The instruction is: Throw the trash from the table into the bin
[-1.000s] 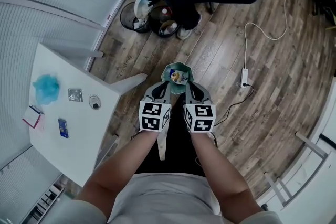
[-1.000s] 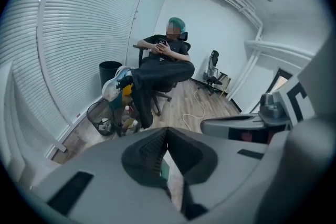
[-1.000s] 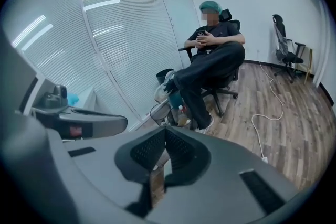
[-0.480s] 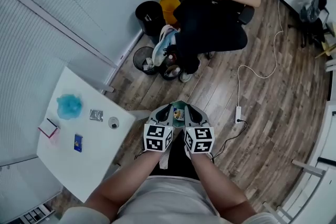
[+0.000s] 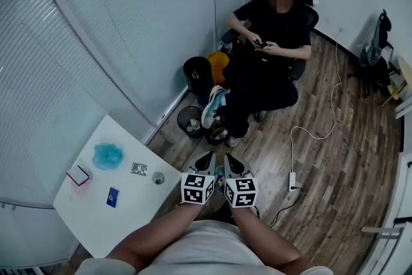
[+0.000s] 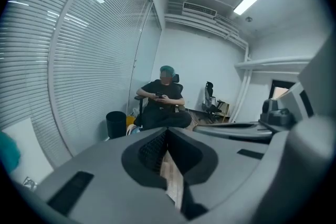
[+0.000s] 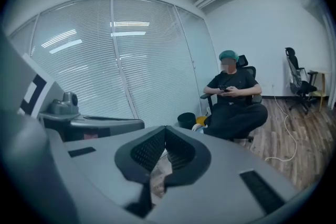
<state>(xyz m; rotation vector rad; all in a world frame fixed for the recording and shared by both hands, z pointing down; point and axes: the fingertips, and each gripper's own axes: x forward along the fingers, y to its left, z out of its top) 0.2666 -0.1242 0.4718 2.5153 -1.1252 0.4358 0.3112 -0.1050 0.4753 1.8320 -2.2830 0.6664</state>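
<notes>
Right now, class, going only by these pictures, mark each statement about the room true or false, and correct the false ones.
1. A person sits close to the black bin. True.
2. The white table is bare. False: a blue crumpled piece, a silver wrapper and other small things lie on it.
3. Both claws stand wide open. False: the left claw and the right claw each have their jaws together.
4. An orange bin stands next to the black bin. True.
5. The power strip lies on the table. False: it lies on the wood floor.
</notes>
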